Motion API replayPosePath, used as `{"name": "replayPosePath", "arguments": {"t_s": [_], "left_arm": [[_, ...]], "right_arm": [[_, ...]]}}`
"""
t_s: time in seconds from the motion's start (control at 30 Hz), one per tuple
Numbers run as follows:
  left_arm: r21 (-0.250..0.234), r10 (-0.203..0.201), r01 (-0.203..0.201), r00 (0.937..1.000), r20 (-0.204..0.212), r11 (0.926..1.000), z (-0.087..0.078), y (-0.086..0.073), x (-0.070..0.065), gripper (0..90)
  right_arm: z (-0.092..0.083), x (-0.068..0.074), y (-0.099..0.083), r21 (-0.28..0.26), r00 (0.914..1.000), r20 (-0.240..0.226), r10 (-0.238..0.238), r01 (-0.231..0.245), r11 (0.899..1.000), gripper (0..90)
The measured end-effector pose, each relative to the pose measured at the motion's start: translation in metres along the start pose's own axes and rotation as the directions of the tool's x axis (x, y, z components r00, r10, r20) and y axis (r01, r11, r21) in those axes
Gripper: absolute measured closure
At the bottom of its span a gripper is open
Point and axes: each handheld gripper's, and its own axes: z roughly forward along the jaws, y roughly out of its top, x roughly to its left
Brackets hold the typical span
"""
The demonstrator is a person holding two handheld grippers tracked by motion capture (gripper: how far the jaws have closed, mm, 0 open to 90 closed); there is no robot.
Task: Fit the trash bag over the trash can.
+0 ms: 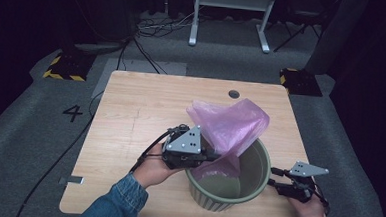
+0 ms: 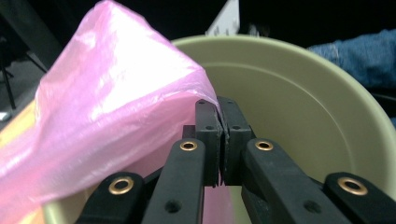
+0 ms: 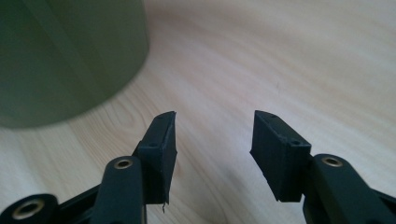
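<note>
Left gripper [image 1: 213,156] clamped on edge of pink plastic bag [image 1: 230,125], jaws pressed together w/ film pinched between, just inside rim of olive-green plastic bucket [image 1: 262,179]. Bag part inside bucket, rest billowing up over rear-left rim. Bucket upright near front edge of wooden table [image 1: 141,106], towards right. Right gripper [image 1: 273,177] low, just right of bucket wall, jaws apart, nothing between, not touching bucket.
</note>
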Motion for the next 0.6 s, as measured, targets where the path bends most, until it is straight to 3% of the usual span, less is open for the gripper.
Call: {"name": "replayPosePath", "arguments": {"t_s": [0.17, 0.37, 0.6], "left_arm": [[0.027, -0.050, 0.049, 0.9980, 0.038, 0.9985, -0.003, -0.005, -0.005, 87.7], [0.054, -0.065, 0.061, 0.9953, 0.072, 0.9967, -0.008, -0.006, -0.016, 87.2], [0.131, -0.112, 0.099, 0.9883, 0.103, 0.9865, -0.003, -0.008, -0.020, 86.0]], "right_arm": [[-0.019, -0.004, 0.022, -0.073, 0.9988, -0.029, 0.039, -0.041, 0.996, 44.9], [-0.042, -0.006, 0.054, -0.132, 0.9961, -0.074, 0.048, -0.057, 0.990, 42.8], [-0.060, 0.003, 0.090, -0.194, 0.9935, -0.113, 0.013, -0.035, 0.980, 39.5]]}}
